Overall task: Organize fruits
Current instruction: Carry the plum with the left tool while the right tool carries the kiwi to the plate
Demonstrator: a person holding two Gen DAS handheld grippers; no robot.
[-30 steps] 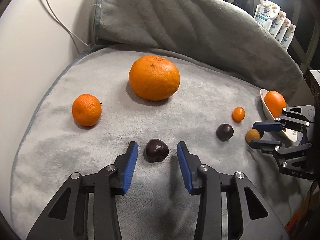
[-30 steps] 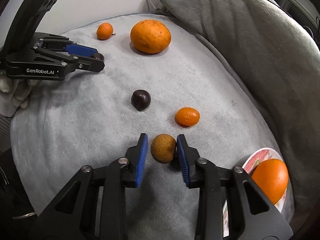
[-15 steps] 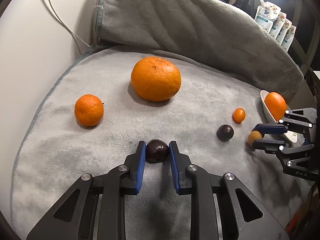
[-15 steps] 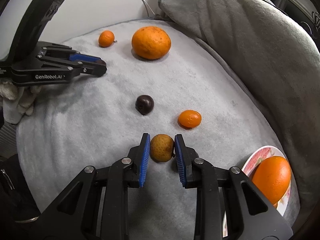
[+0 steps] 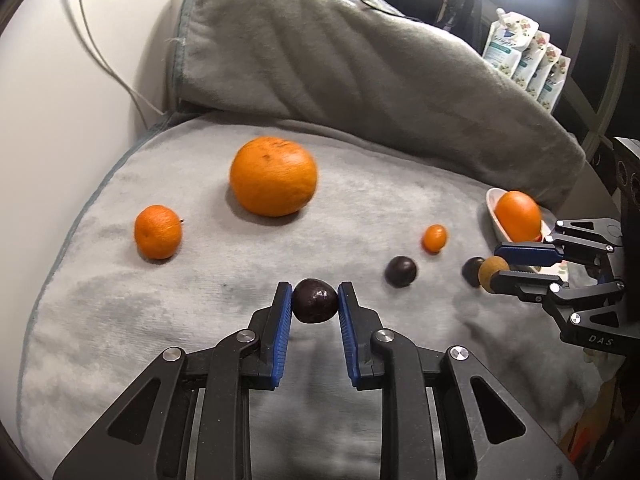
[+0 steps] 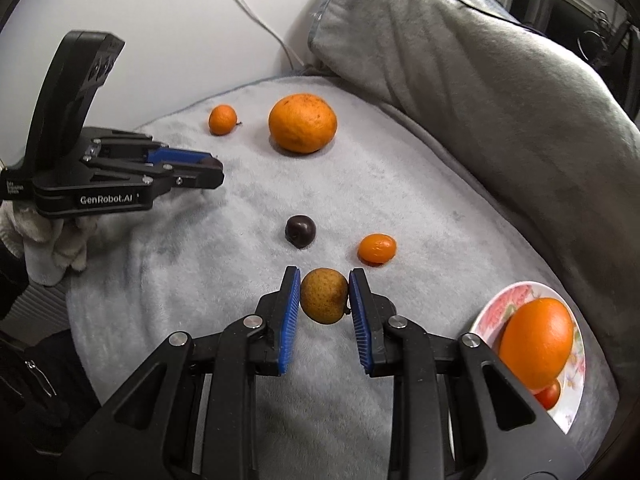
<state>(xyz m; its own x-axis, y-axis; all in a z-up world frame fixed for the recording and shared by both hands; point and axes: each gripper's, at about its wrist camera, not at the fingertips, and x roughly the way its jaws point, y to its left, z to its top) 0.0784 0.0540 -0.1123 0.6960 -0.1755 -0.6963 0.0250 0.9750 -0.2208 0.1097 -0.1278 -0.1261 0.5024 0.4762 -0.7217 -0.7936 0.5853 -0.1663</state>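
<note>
We have a fruit in each gripper. The left gripper (image 5: 315, 306) pinches a dark plum (image 5: 315, 300) across its middle, and the right gripper (image 6: 324, 295) pinches a brown, rough-skinned fruit (image 6: 324, 295) the same way; in the left view this one looks lifted off the blanket (image 5: 200, 320), with its shadow beneath. Both fruits look small, light and round, so we judge they could roll out if the pads sit off-centre. The plum's skin is glossy and probably slippery, its flesh likely soft, so we want a gentle squeeze at the widest part. The plate (image 6: 576, 400), at the blanket's right edge, holds an orange (image 6: 536, 342). Loose on the blanket lie a second plum (image 6: 300, 231), a kumquat (image 6: 377, 248), a big orange (image 5: 274, 176) and a mandarin (image 5: 157, 231).
</note>
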